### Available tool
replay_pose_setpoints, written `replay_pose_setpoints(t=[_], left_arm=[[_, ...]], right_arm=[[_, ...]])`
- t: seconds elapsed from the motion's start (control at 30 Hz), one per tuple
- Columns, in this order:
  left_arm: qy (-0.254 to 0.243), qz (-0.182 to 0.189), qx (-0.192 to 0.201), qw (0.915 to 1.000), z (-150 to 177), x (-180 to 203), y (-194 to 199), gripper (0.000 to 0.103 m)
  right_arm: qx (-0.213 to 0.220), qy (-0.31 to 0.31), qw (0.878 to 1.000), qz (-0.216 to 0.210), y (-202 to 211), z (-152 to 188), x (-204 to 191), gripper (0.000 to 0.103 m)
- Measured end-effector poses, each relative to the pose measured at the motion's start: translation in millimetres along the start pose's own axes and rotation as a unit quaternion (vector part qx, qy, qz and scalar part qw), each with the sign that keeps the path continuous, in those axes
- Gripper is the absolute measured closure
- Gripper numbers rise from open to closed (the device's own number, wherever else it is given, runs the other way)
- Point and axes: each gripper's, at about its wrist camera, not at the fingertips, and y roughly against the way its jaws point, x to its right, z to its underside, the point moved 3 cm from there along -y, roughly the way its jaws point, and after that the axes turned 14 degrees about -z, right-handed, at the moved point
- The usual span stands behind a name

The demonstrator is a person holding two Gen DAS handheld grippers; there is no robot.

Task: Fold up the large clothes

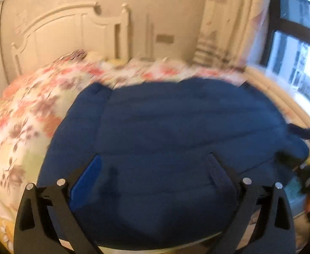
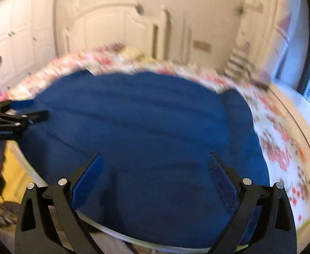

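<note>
We have the large dark blue quilted garment [image 1: 172, 131] spread over the floral bedsheet [image 1: 24, 114]; our left gripper [image 1: 155, 165] and right gripper [image 2: 155, 165] hang spread above it, pinching nothing. Grabbing one layer could drag it askew

A home bedroom. Straight ahead of the left gripper stands a white carved headboard [image 1: 70, 27] against a cream wall, with a bed [image 1: 24, 110] under a flowered sheet below it. Up to its right hang pale patterned curtains [image 1: 224, 21] beside a dark-framed window [image 1: 298, 48]. Far left of the right gripper are white wardrobe doors [image 2: 21, 36].
</note>
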Motion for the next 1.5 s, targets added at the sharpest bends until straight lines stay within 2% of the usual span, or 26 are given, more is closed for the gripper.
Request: replay_pose_setpoints(t=[0.03,0.07,0.1,0.13,0.2,0.27,0.37,0.47,0.5,0.57,0.63,0.7,0.77,0.8,0.87,0.9,0.93,1.0,1.07,1.17,1.27,1.37,1.4,1.5], left_arm=[[-0.012,-0.016,0.014,0.9997,-4,9,4,0.004],[-0.036,-0.047,0.03,0.9978,-7,23,2,0.004],[-0.051,-0.062,0.029,0.9964,-6,32,-4,0.004],[-0.069,-0.077,0.01,0.9946,-2,42,-19,0.004],[-0.065,-0.069,-0.027,0.9952,11,44,-48,0.002],[-0.062,-0.058,-0.007,0.9964,16,40,-53,0.002],[-0.073,-0.059,-0.016,0.9954,15,41,-53,0.002],[-0.056,-0.02,-0.051,0.997,3,27,-46,0.003],[-0.042,-0.002,-0.043,0.9982,-6,19,-39,0.003],[-0.03,-0.001,-0.011,0.9995,-23,11,-22,0.003],[-0.035,-0.049,0.031,0.9977,-55,3,-18,0.003],[-0.046,-0.075,0.041,0.9953,-82,4,-32,0.002],[-0.059,-0.103,0.017,0.9928,-97,6,-63,0.002],[-0.061,-0.117,-0.007,0.9913,-99,7,-87,0.002],[-0.069,-0.116,-0.077,0.9878,-88,9,-135,0.002],[-0.073,-0.113,-0.098,0.9861,-81,9,-149,0.002],[-0.062,-0.094,-0.113,0.9871,-76,7,-162,0.002],[-0.035,-0.074,-0.115,0.99,-76,-2,-165,0.002],[-0.038,-0.08,-0.112,0.9897,-73,-2,-167,0.002],[-0.061,-0.108,-0.097,0.9875,-69,7,-167,0.002],[-0.058,-0.108,-0.097,0.9877,-68,6,-166,0.002],[-0.051,-0.1,-0.1,0.9886,-68,5,-166,0.002],[-0.05,-0.1,-0.101,0.9887,-68,4,-165,0.002],[-0.047,-0.097,-0.104,0.9887,-68,3,-166,0.002]], right_arm=[[-0.001,0.019,1.0,0.0,-6,-3,-10,0.009],[-0.018,0.044,0.999,-0.002,-19,-2,-22,0.009],[-0.033,0.063,0.997,0.0,-31,2,-31,0.009],[-0.048,0.082,0.995,0.015,-47,9,-37,0.008],[-0.034,0.077,0.996,0.013,-59,19,-32,0.005],[-0.03,0.06,0.998,-0.011,-60,21,-23,0.005],[-0.048,0.063,0.997,-0.012,-59,20,-24,0.005],[-0.089,0.059,0.994,-0.011,-50,7,-27,0.006],[-0.091,0.067,0.994,-0.003,-44,2,-24,0.006],[-0.069,0.095,0.993,0.027,-28,-14,-23,0.006],[-0.044,0.109,0.992,0.045,-25,-47,-15,0.006],[-0.031,0.107,0.993,0.034,-36,-75,-7,0.01],[-0.051,0.097,0.994,0.023,-63,-90,2,0.022],[-0.08,0.079,0.994,0.015,-87,-92,12,0.024],[-0.142,0.045,0.989,-0.009,-131,-78,30,0.024],[-0.15,0.019,0.988,-0.03,-141,-73,39,0.023],[-0.148,-0.011,0.988,-0.048,-141,-74,47,0.023],[-0.145,-0.045,0.987,-0.053,-137,-77,57,0.024],[-0.143,-0.055,0.987,-0.054,-133,-79,60,0.024],[-0.126,-0.045,0.991,-0.029,-136,-100,59,0.024],[-0.119,-0.019,0.992,-0.026,-153,-122,53,0.024],[-0.16,0.043,0.986,0.024,-193,-129,45,0.024],[-0.193,0.041,0.98,0.031,-213,-122,51,0.024],[-0.193,0.008,0.981,0.016,-213,-121,67,0.024]])
